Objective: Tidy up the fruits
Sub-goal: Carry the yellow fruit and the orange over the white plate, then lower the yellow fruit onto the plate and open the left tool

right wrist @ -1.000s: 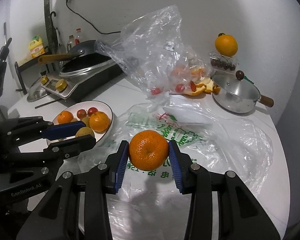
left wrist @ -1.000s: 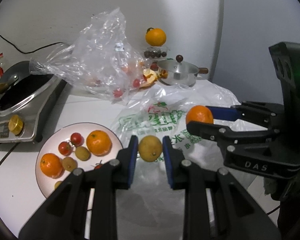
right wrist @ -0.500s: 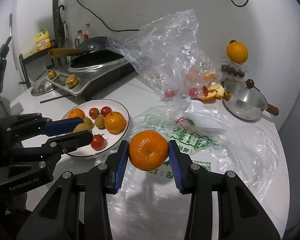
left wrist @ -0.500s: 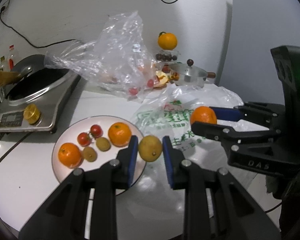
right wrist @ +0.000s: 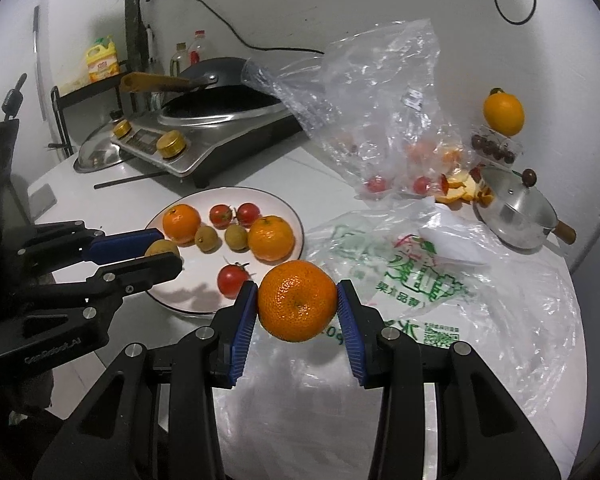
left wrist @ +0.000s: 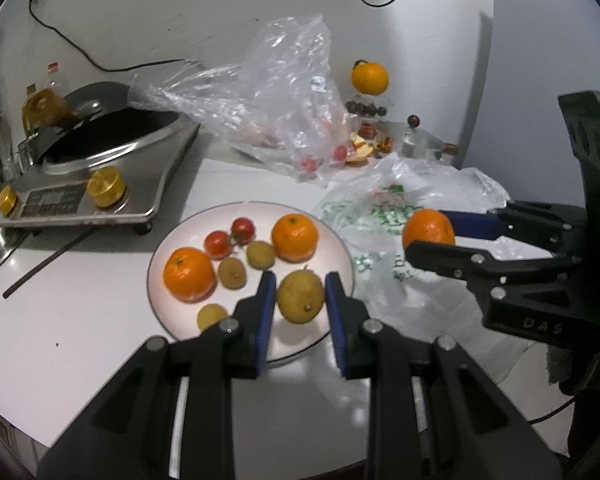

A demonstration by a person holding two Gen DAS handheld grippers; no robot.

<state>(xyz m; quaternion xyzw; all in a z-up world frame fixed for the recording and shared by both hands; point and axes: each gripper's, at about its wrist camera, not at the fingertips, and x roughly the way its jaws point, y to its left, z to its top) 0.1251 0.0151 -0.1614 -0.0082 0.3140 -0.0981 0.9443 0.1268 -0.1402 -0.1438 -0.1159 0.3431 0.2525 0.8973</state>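
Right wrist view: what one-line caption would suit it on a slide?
Right gripper holds an orange beside a plate of fruit; left gripper holds a yellow fruit over it.

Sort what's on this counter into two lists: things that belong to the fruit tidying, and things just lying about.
Belongs to the job:
- plate with oranges, tomatoes, small brown fruit
- yellow fruit in left tool
- orange in right tool
- clear bag holding tomatoes

Lying about:
- cooker
- wok
- pot
- printed bag
- peel
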